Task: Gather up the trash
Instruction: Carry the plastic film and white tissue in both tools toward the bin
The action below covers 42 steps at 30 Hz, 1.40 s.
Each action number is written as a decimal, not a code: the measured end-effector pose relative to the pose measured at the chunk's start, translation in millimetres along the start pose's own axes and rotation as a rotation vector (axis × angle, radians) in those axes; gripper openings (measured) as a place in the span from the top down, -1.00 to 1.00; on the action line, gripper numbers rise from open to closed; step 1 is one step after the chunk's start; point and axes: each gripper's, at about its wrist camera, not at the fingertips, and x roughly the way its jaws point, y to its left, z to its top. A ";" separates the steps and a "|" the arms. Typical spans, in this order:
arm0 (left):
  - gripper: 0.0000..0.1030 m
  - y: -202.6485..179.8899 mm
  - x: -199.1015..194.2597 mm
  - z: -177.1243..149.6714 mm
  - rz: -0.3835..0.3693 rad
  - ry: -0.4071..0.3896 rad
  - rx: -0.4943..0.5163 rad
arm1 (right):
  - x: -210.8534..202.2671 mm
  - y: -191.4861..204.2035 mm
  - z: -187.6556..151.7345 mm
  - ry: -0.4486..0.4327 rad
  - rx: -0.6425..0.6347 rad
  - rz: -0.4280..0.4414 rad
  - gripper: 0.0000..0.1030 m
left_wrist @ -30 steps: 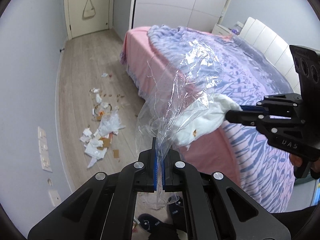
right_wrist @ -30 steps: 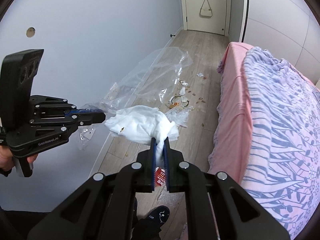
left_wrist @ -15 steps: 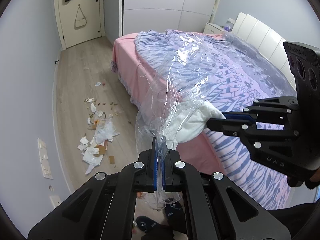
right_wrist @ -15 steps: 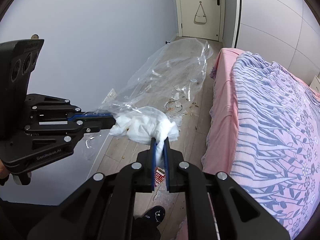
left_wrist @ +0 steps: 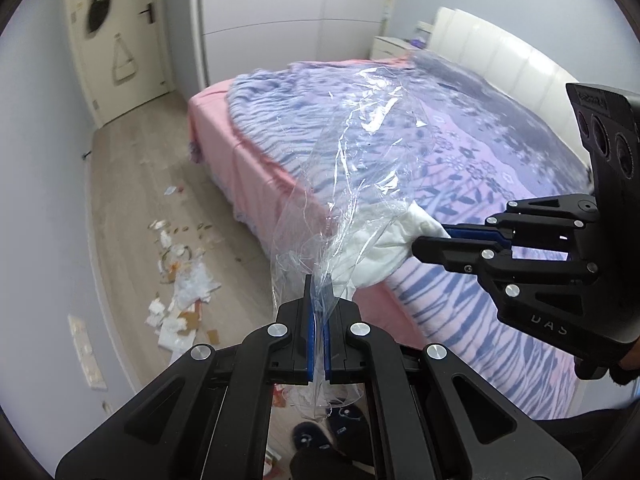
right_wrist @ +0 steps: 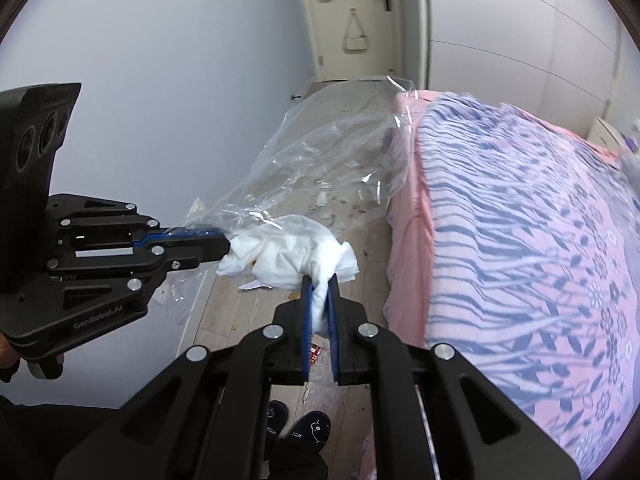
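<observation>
Clear plastic bag (left_wrist: 360,168) pinched in left claw (left_wrist: 319,300) marked "GenRoboLAI"; right claw (right_wrist: 319,292) pinching white tissue wad (right_wrist: 296,256).

Left gripper (left_wrist: 318,292): jaws pressed together on the clear plastic bag (left_wrist: 360,152), fingers reaching toward 12 o'clock in its own view.
Right gripper (right_wrist: 320,292): jaws clamped on the white crumpled paper (right_wrist: 292,248), fingers toward 12 o'clock.
Relation: the two grippers point across each other, tips close together.
</observation>
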 end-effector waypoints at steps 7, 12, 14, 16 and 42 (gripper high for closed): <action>0.96 -26.0 8.8 9.4 -0.098 -0.004 0.134 | -27.5 -8.1 -26.5 -0.020 0.132 -0.116 0.82; 0.96 -51.4 8.5 9.4 -0.199 -0.005 0.281 | -49.0 -8.6 -47.7 -0.033 0.260 -0.233 0.82; 0.96 -63.1 5.8 8.1 -0.249 -0.001 0.343 | -62.0 -6.5 -59.7 -0.046 0.331 -0.288 0.82; 0.96 -76.2 0.6 4.8 -0.299 -0.004 0.399 | -74.5 -3.7 -71.0 -0.059 0.385 -0.336 0.82; 0.96 -347.4 -68.5 -155.9 -0.875 0.083 1.120 | -263.1 77.0 -348.7 -0.178 1.107 -0.925 0.82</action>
